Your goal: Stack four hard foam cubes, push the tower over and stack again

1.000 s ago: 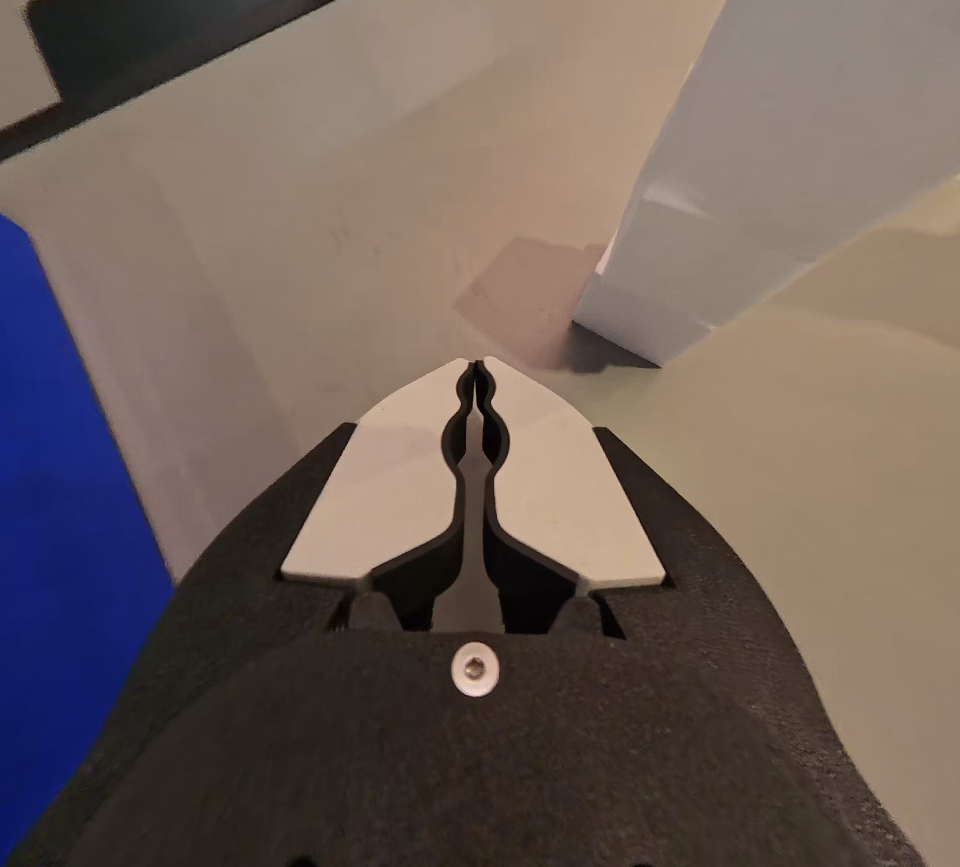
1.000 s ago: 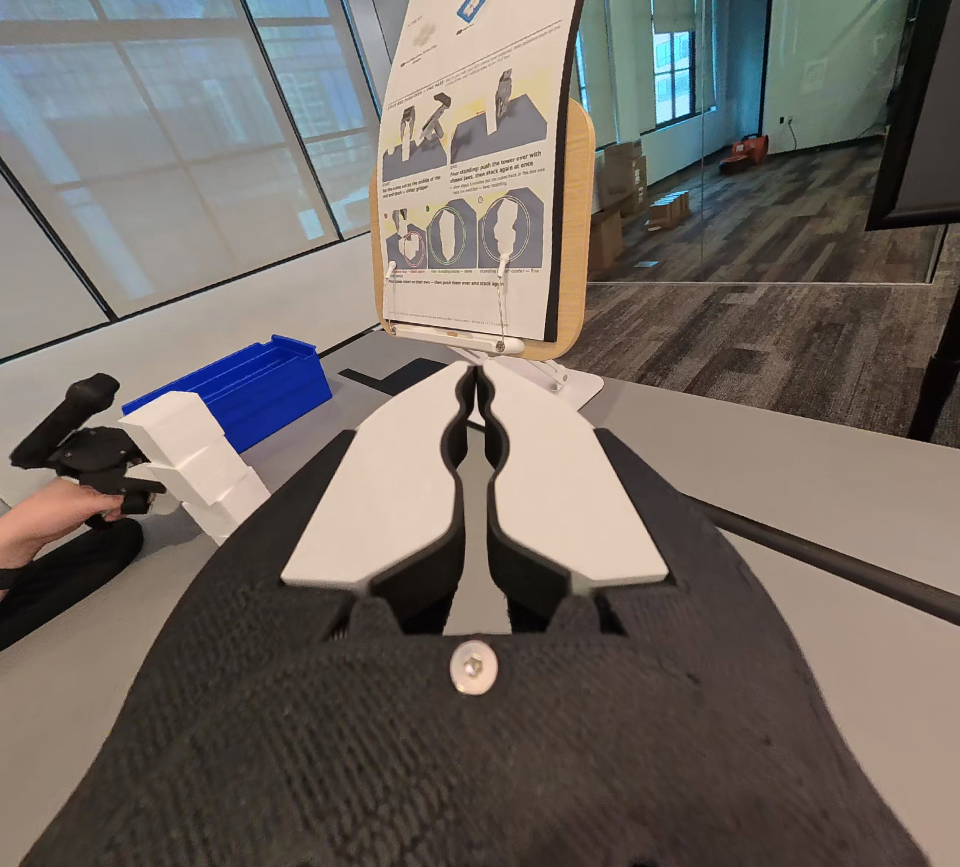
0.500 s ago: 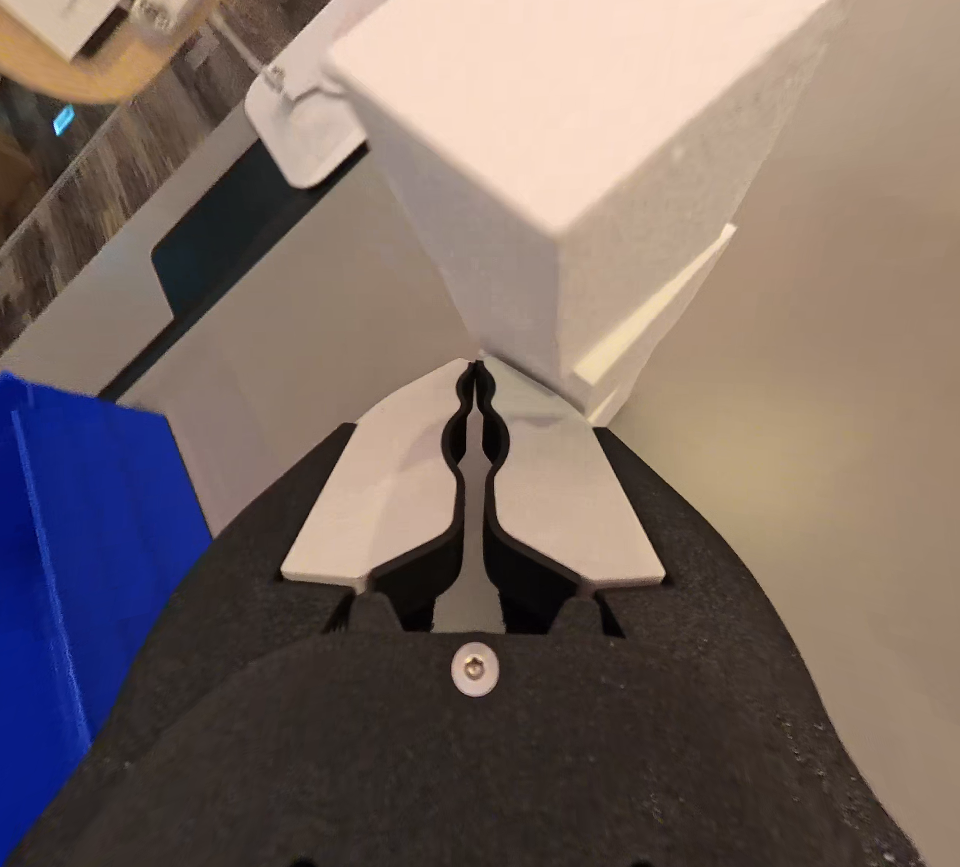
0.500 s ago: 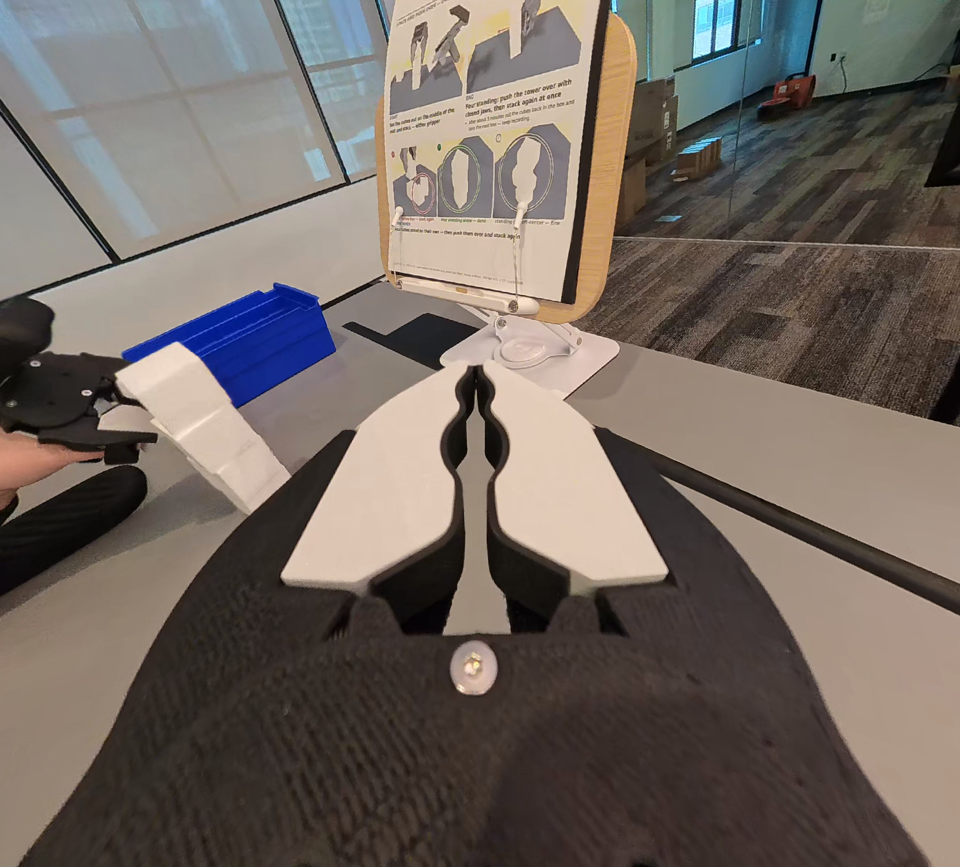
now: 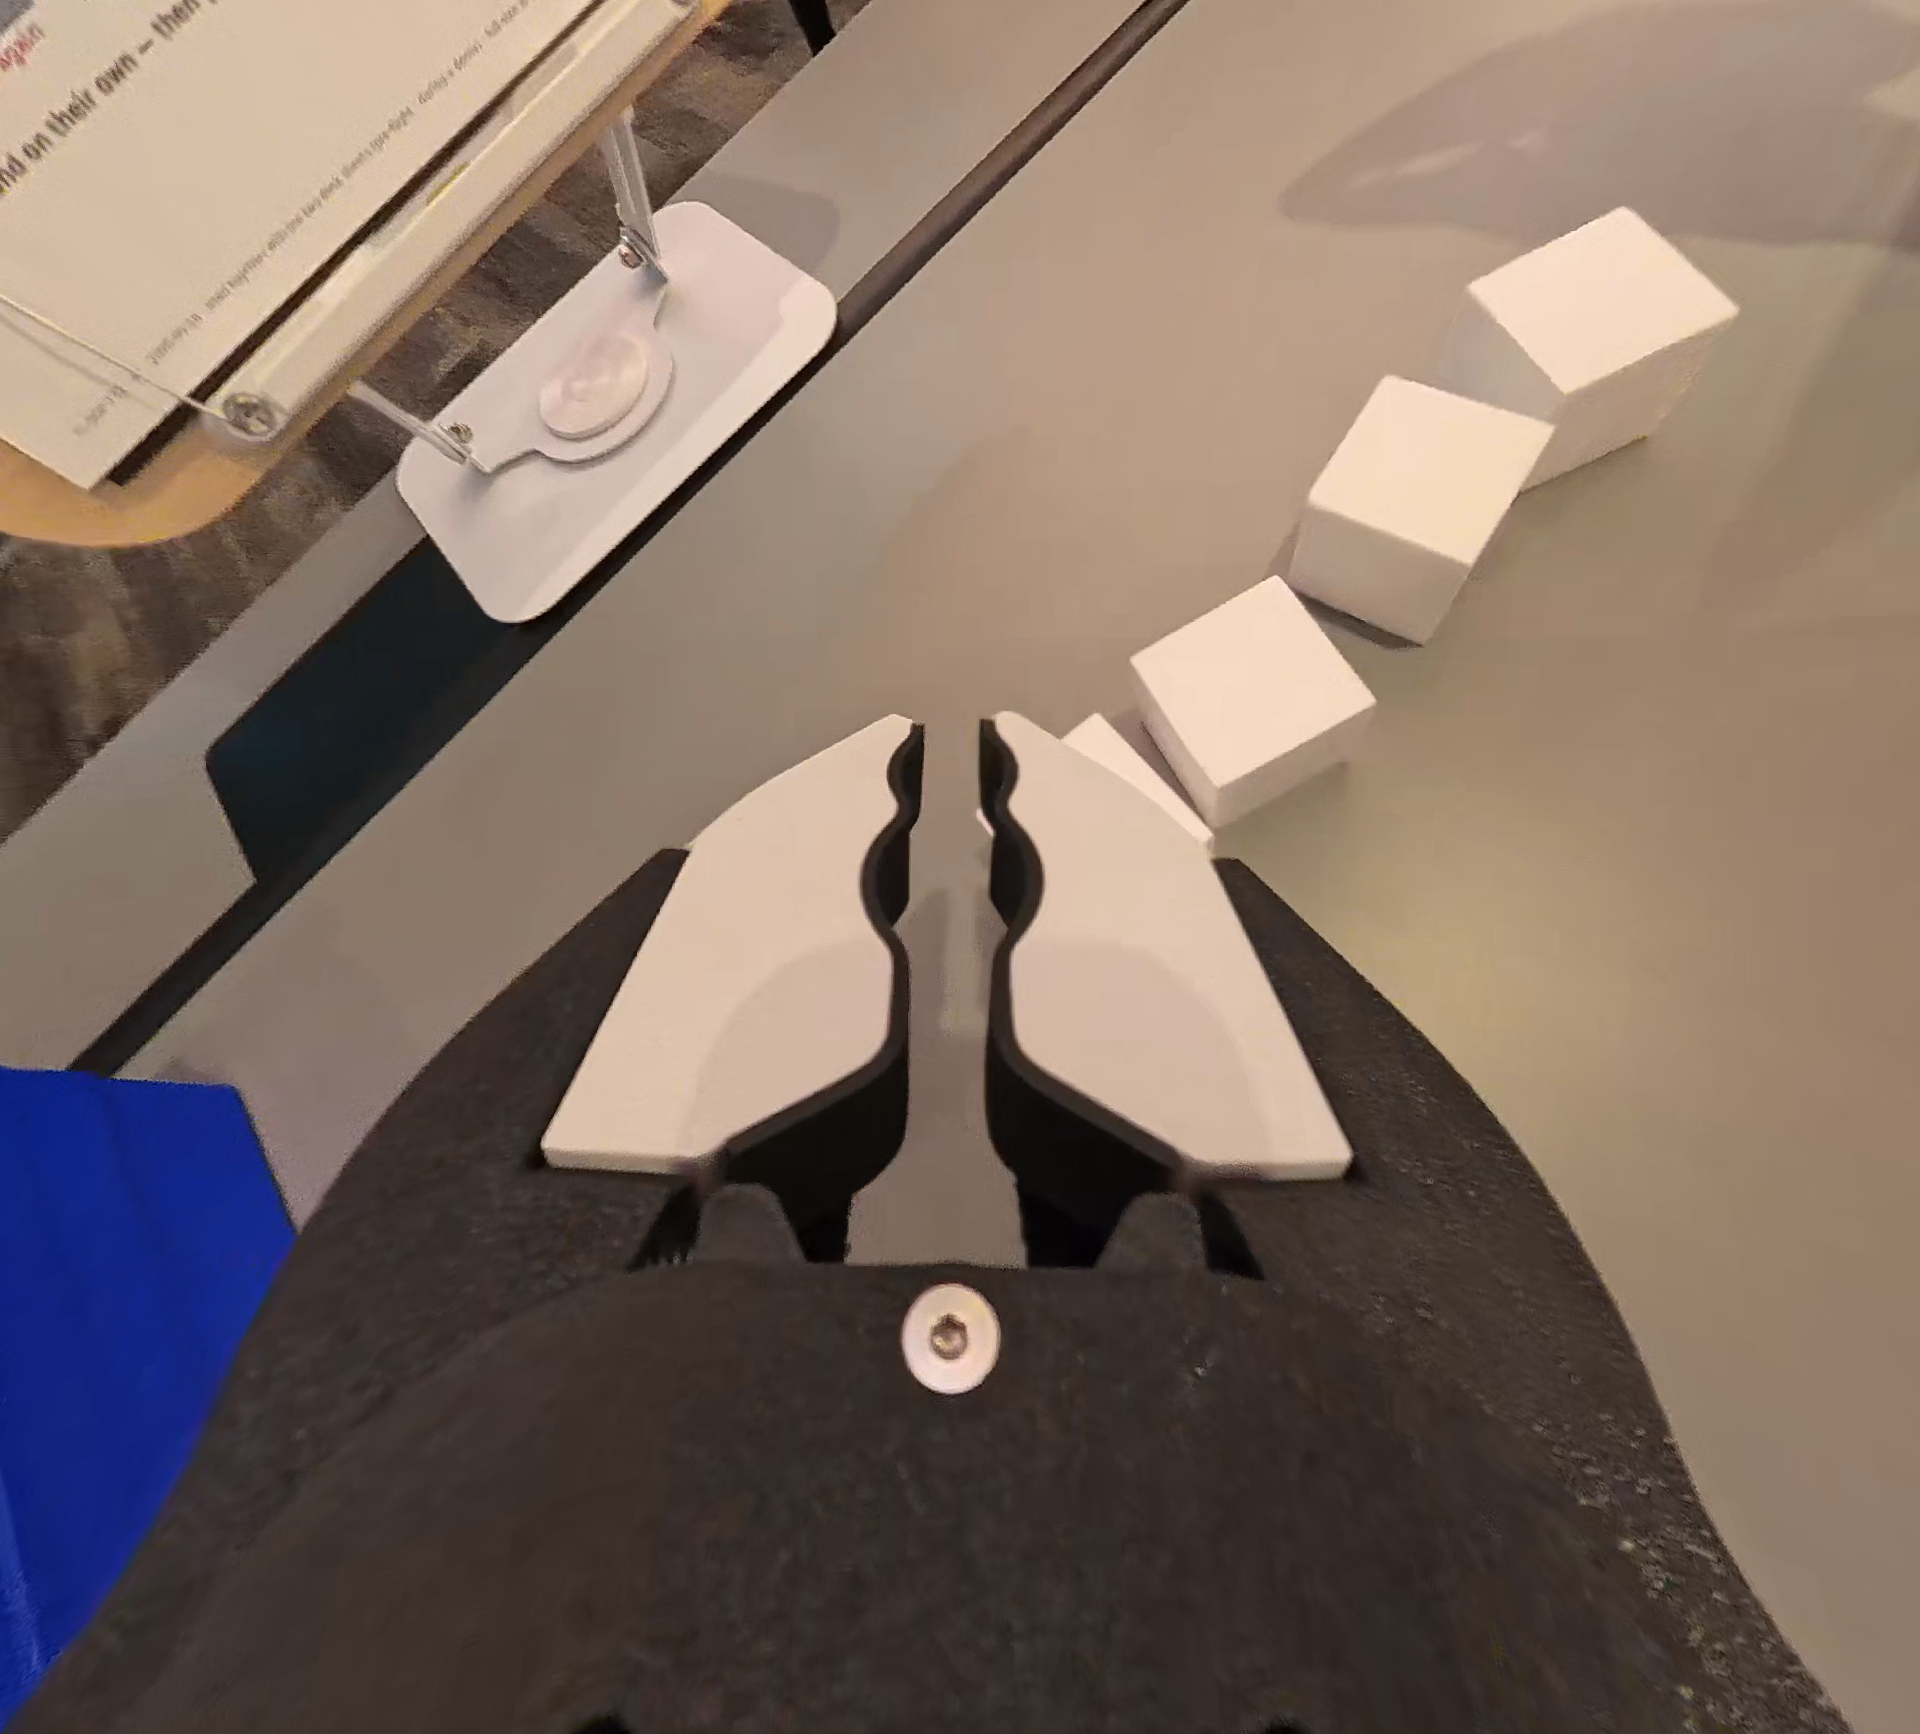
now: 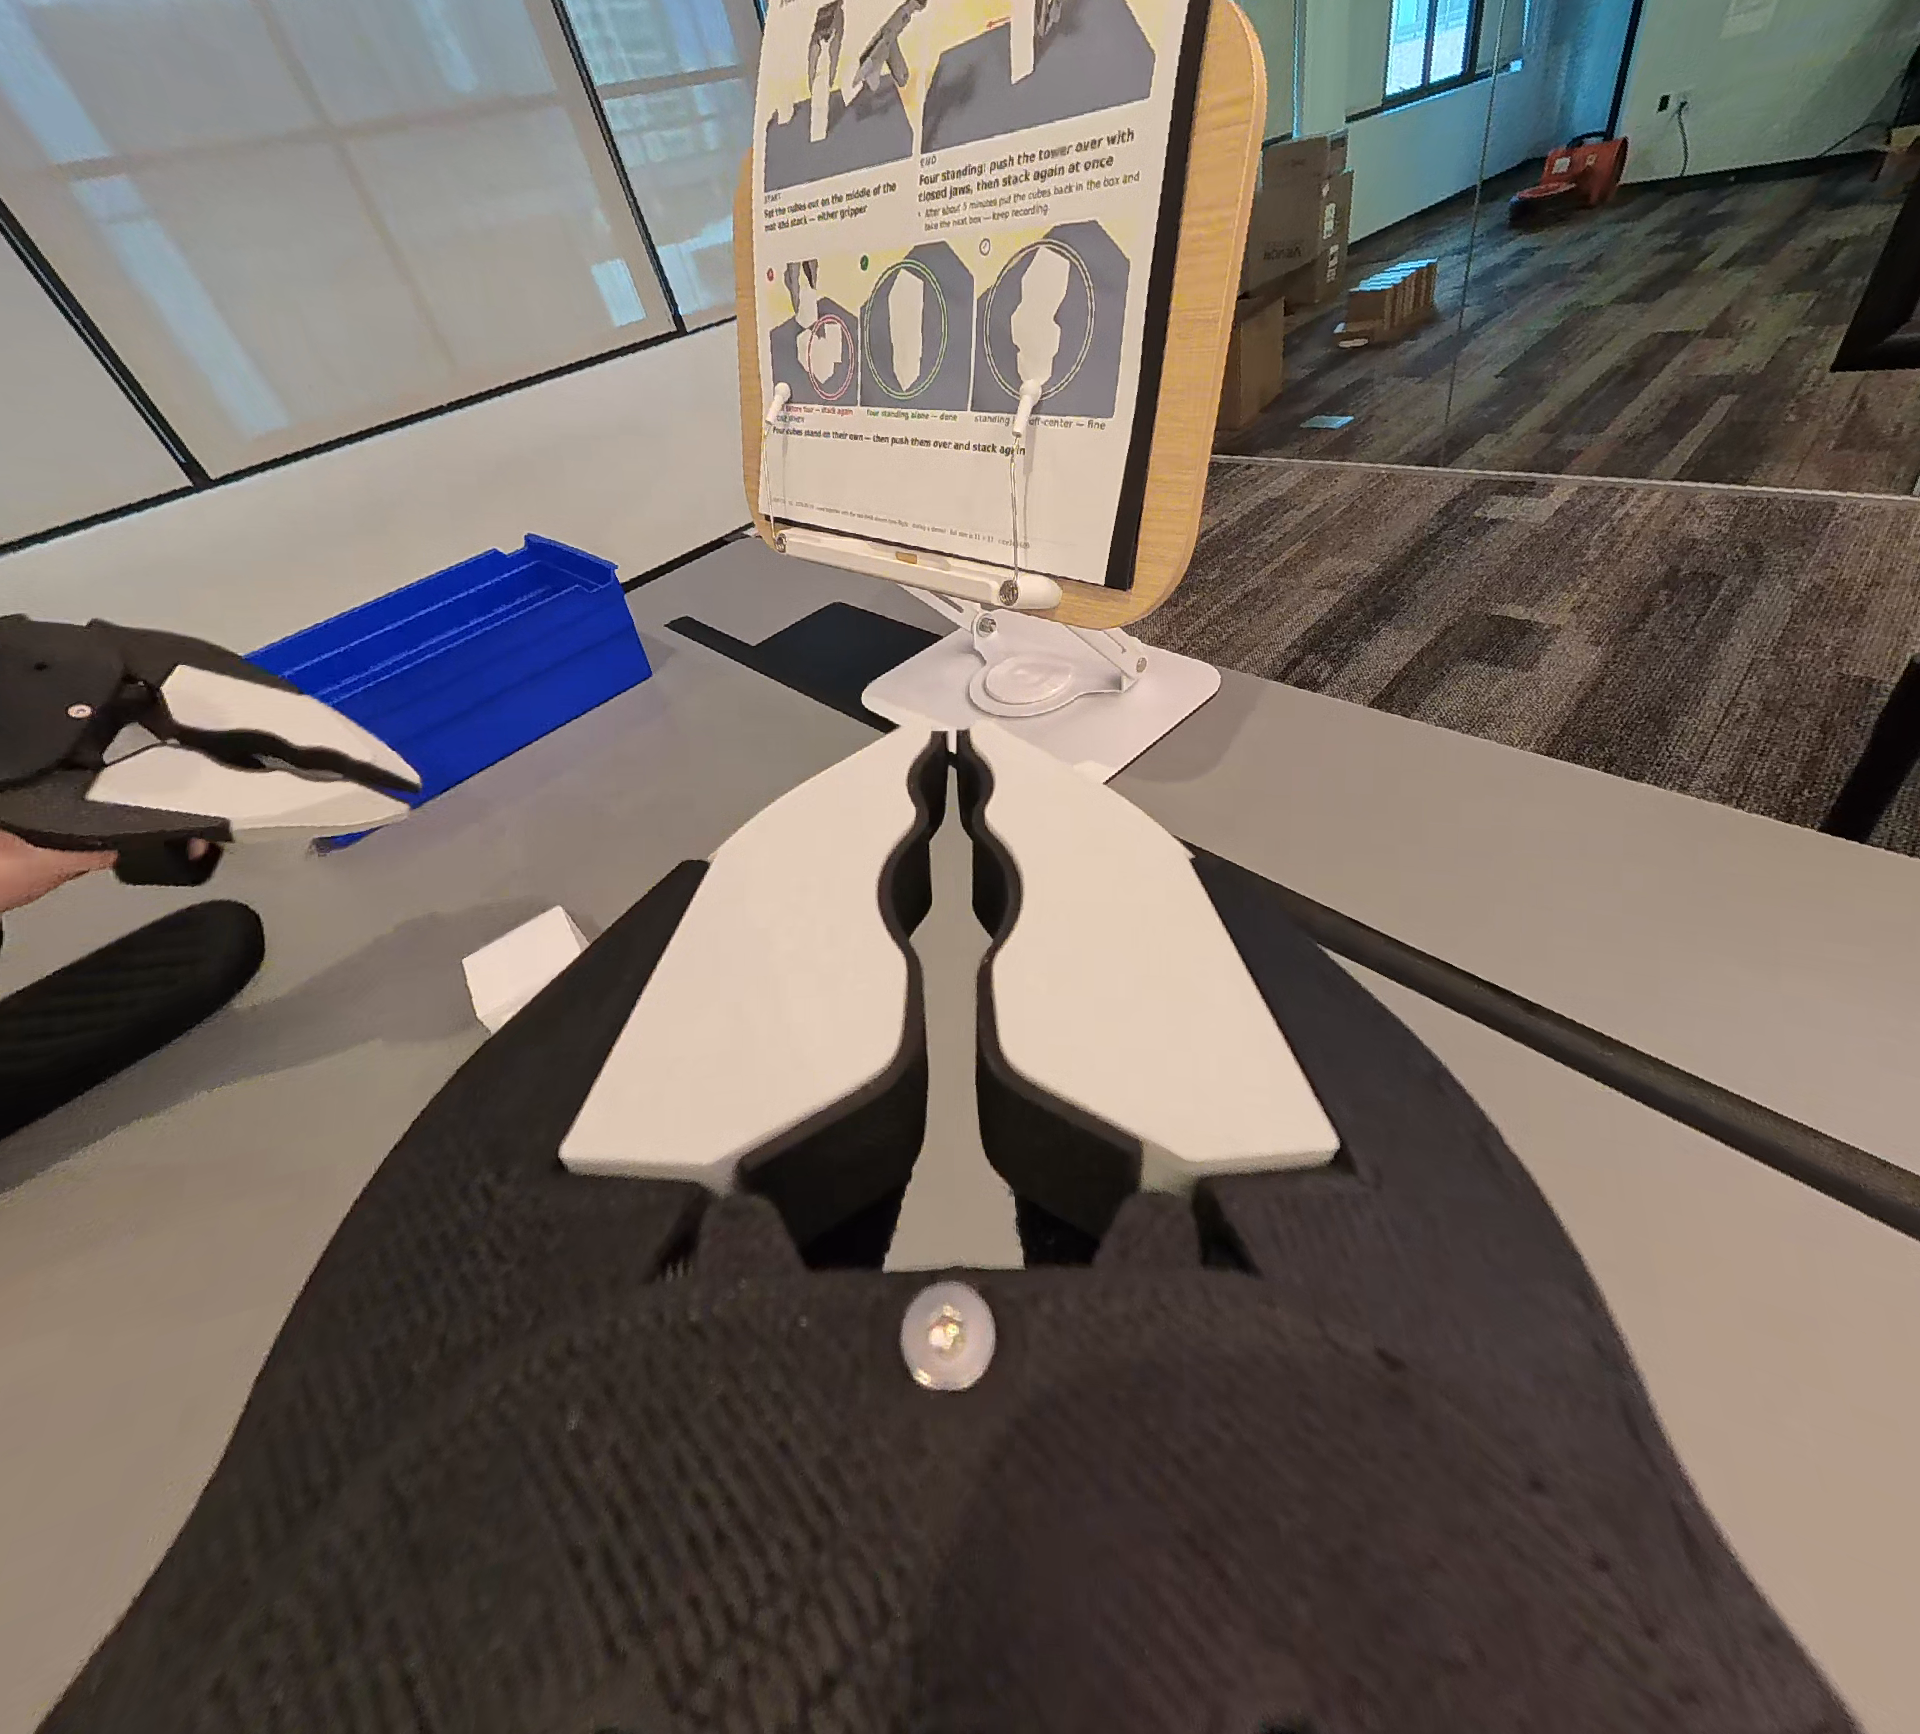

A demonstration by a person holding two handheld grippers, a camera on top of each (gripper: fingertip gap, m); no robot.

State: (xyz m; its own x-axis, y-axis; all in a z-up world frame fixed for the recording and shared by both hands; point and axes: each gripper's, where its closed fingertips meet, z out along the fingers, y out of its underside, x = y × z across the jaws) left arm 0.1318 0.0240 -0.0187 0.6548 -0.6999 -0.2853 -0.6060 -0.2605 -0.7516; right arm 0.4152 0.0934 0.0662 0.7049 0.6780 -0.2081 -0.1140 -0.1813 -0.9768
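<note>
White foam cubes (image 5: 1247, 697) lie toppled in a line mid-desk (image 5: 1558, 957), none stacked. Left claw (image 5: 951, 728) is slightly parted and empty; right claw (image 6: 951, 739) is nearly closed, empty. Widen, grip the nearest cube squarely by flat faces.

Four cubes lie toppled in a row on the worktop (image 5: 1558, 1009): nearest cube (image 5: 1127, 768) seemingly tucked under the left gripper (image 5: 948, 728), then second cube (image 5: 1247, 708), third cube (image 5: 1413, 505) and farthest cube (image 5: 1590, 334). The bin (image 6: 468, 645) sits left of the document stand (image 6: 1039, 687).
</note>
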